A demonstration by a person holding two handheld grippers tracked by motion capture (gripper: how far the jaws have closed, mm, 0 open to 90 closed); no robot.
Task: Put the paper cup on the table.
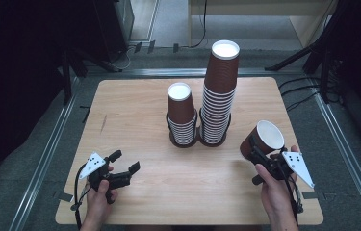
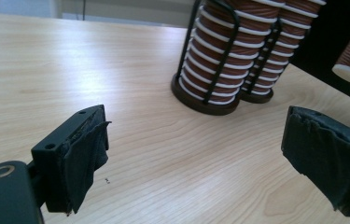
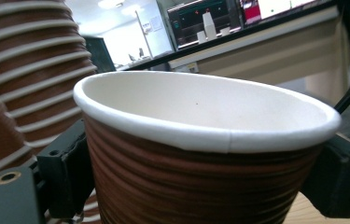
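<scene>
Two stacks of brown ribbed paper cups stand in black wire holders mid-table: a short stack (image 1: 181, 115) (image 2: 219, 56) and a taller stack (image 1: 220, 86) (image 2: 280, 42) to its right. My right gripper (image 1: 253, 153) (image 3: 200, 182) is shut on a single brown paper cup (image 1: 264, 138) (image 3: 196, 154), tilted with its white mouth up, off the table right of the stacks. Its fingers (image 3: 65, 172) press on both sides of the cup wall. My left gripper (image 1: 125, 161) (image 2: 205, 158) is open and holds nothing, low over the front left of the table, pointing toward the stacks.
The wooden table (image 1: 135, 110) has bare room to the left and in front of the stacks. Metal rails (image 1: 48, 154) run along both sides on the floor. Cables (image 1: 303, 94) and stand legs lie behind and to the right.
</scene>
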